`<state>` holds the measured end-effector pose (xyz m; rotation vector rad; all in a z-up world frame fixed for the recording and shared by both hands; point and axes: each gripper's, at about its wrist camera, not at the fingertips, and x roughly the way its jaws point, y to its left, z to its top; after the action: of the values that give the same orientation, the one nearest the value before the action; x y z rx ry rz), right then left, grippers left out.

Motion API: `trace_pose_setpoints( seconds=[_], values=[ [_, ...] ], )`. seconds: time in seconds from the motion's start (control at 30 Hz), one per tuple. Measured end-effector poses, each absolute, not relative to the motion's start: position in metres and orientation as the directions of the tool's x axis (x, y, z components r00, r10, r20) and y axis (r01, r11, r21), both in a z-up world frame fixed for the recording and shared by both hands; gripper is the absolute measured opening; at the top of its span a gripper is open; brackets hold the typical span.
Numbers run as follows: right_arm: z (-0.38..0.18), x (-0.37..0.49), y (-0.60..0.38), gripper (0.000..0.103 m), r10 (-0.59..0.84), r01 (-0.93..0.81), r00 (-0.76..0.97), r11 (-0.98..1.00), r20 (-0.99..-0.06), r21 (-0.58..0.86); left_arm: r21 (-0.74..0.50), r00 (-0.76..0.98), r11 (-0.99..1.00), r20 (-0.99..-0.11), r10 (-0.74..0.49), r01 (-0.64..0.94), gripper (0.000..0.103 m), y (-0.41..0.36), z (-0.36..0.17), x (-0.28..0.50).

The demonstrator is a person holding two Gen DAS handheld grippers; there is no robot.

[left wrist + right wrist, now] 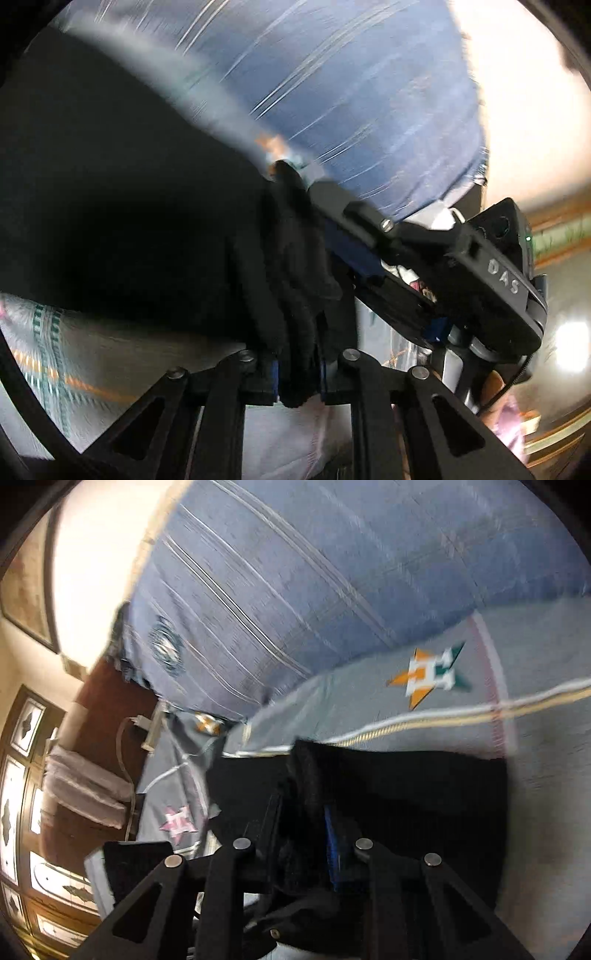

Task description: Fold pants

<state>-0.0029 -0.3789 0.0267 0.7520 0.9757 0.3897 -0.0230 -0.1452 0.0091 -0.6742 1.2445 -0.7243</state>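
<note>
The black pants fill the left of the left wrist view. My left gripper is shut on a bunched edge of them. The right gripper's body reaches in from the right, its fingers pinching the same cloth close by. In the right wrist view, my right gripper is shut on a fold of the black pants, which spread to the right over the grey bedsheet. Both views are motion-blurred.
A blue striped blanket lies on the bed beyond the pants; it also shows in the left wrist view. A brown headboard with a charger and cable and a wooden window frame stand at left.
</note>
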Motion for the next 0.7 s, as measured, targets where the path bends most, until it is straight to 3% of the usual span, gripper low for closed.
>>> trace_pose_setpoints(
  seconds=[0.07, 0.13, 0.17, 0.2, 0.23, 0.3, 0.5, 0.53, 0.57, 0.7],
  values=[
    [0.003, 0.007, -0.375, 0.026, 0.640, 0.080, 0.481, 0.649, -0.599, 0.757, -0.815, 0.142, 0.573, -0.560, -0.816, 0.084, 0.016, -0.138, -0.003, -0.019],
    [0.007, 0.002, -0.377, 0.031, 0.643, 0.064, 0.494, 0.644, -0.585, 0.762, -0.823, 0.161, 0.559, -0.541, -0.825, 0.099, 0.025, -0.137, 0.001, -0.022],
    [0.016, -0.003, -0.379, 0.041, 0.635, 0.041, 0.510, 0.657, -0.581, 0.753, -0.802, 0.177, 0.583, -0.559, -0.810, 0.134, 0.028, -0.141, 0.009, -0.024],
    [0.028, -0.012, -0.384, 0.070, 0.611, 0.023, 0.539, 0.677, -0.580, 0.736, -0.787, 0.186, 0.596, -0.569, -0.801, 0.159, 0.034, -0.144, 0.015, -0.026],
    [0.041, -0.024, -0.391, 0.085, 0.575, 0.013, 0.584, 0.699, -0.573, 0.715, -0.781, 0.191, 0.596, -0.566, -0.802, 0.188, 0.043, -0.148, 0.022, -0.030],
    [0.058, -0.041, -0.405, 0.085, 0.533, 0.007, 0.625, 0.727, -0.571, 0.687, -0.786, 0.190, 0.581, -0.550, -0.813, 0.212, 0.049, -0.150, 0.028, -0.035],
    [0.047, -0.082, -0.463, 0.085, 0.462, 0.118, 0.704, 0.673, -0.540, 0.731, -0.788, 0.185, 0.586, -0.558, -0.809, 0.186, 0.047, -0.158, 0.024, -0.029],
    [0.039, -0.083, -0.468, 0.085, 0.456, 0.141, 0.701, 0.666, -0.549, 0.733, -0.757, 0.197, 0.623, -0.592, -0.782, 0.198, 0.025, -0.160, 0.025, -0.028],
    [0.031, -0.084, -0.474, 0.085, 0.448, 0.163, 0.694, 0.665, -0.563, 0.729, -0.720, 0.207, 0.663, -0.630, -0.748, 0.206, 0.014, -0.162, 0.028, -0.028],
    [-0.003, -0.082, -0.480, 0.082, 0.477, 0.186, 0.662, 0.642, -0.578, 0.744, -0.702, 0.286, 0.652, -0.587, -0.758, 0.286, 0.013, -0.153, 0.064, -0.029]
  ],
)
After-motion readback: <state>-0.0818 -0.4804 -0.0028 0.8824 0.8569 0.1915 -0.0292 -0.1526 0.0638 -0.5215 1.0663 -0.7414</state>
